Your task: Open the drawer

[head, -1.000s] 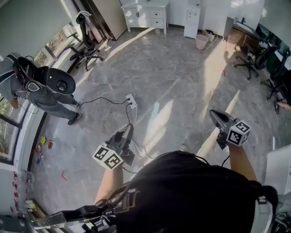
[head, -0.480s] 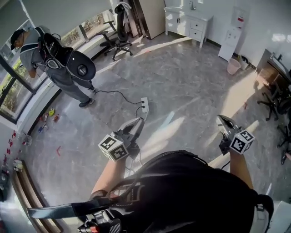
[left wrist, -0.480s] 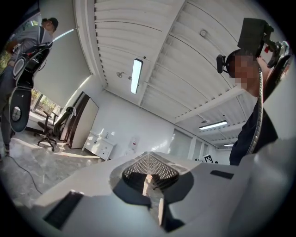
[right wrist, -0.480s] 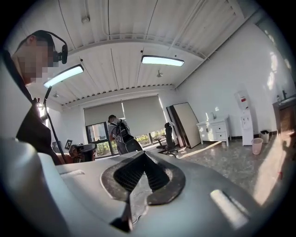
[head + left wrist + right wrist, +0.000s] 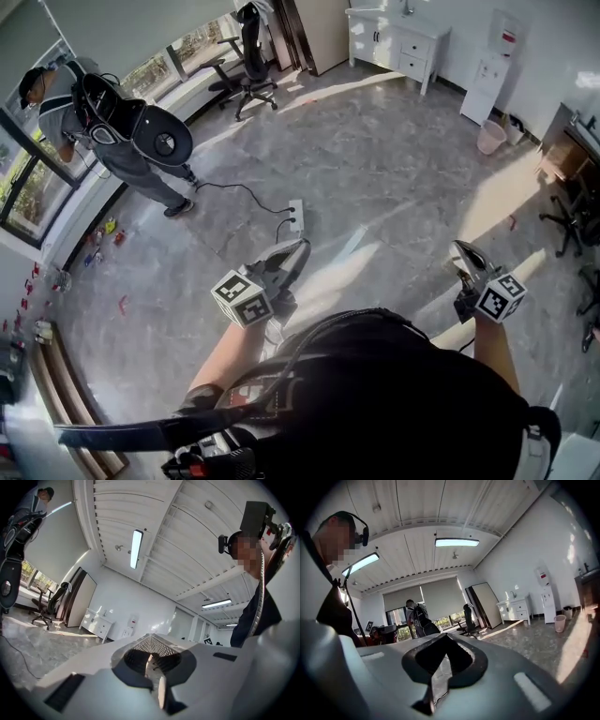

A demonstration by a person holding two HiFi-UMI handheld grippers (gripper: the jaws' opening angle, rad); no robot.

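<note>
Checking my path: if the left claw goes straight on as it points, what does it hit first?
Nothing near. The left claw points over bare floor toward the far white wall, right of the water cooler; depth is uncertain.

No word, brand or number can be read anywhere. In the head view, the left cube point(image 5: 242, 298) on the left gripper point(image 5: 300, 246), near 7 o'clock, and the right cube point(image 5: 500, 297) on the right gripper point(image 5: 459, 248), near 4 o'clock, bear only black-and-white square markers, without letters. A red label point(image 5: 507, 37) on the white unit point(image 5: 487, 70) at 1 o'clock is too small to read.
</note>
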